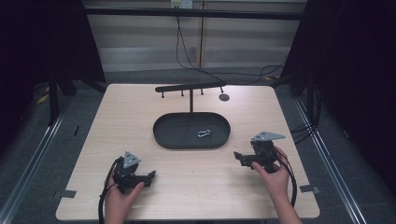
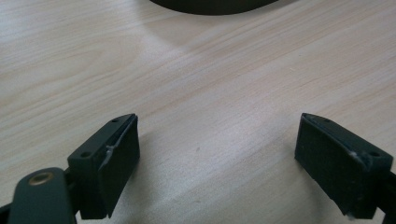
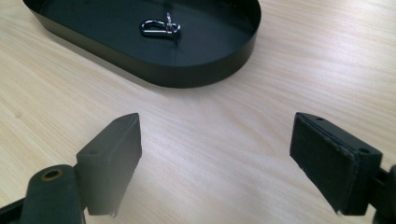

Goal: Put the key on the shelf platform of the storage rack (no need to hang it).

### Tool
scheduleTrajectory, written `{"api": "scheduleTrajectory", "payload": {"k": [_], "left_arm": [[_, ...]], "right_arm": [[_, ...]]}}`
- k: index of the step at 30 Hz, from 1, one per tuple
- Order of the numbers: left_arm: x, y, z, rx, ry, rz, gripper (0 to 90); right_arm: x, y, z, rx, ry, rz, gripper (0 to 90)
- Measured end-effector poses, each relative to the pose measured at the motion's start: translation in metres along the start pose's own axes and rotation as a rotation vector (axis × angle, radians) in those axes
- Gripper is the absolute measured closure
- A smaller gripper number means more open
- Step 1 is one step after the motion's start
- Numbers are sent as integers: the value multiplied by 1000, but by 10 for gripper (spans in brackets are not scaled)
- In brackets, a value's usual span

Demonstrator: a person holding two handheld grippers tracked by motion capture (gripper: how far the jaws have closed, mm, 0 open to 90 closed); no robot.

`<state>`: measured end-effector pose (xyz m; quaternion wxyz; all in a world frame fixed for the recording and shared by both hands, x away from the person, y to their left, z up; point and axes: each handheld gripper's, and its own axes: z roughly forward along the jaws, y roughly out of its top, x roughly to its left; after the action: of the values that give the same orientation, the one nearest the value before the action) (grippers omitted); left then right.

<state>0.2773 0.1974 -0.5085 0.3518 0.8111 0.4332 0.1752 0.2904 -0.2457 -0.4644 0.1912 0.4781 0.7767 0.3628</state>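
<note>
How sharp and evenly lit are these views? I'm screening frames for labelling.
High view: dim, dark at both sides, small silver clip soft. Left gripper view: table grain crisp, near jaws slightly blurred. Right gripper view: clip sharp in black tray, left jaw blurred.

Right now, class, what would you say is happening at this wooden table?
A person holds a two-jaw gripper in each hand above the light wooden table. The left gripper and the right gripper both have their jaws wide apart and grip nothing. A small silver metal clip lies in the black oval tray, which sits nearer the right gripper. Behind the tray stands a black bar stand with pegs, nothing hanging on it. No thing has been picked up yet.
</note>
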Motion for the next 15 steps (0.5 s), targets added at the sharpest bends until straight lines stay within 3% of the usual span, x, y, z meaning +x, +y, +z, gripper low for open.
{"api": "scheduleTrajectory", "payload": {"k": [15], "left_arm": [[0,0,0,-1,0,0,138]], "right_arm": [[-10,-24,-9,4,-5,10,165]]}}
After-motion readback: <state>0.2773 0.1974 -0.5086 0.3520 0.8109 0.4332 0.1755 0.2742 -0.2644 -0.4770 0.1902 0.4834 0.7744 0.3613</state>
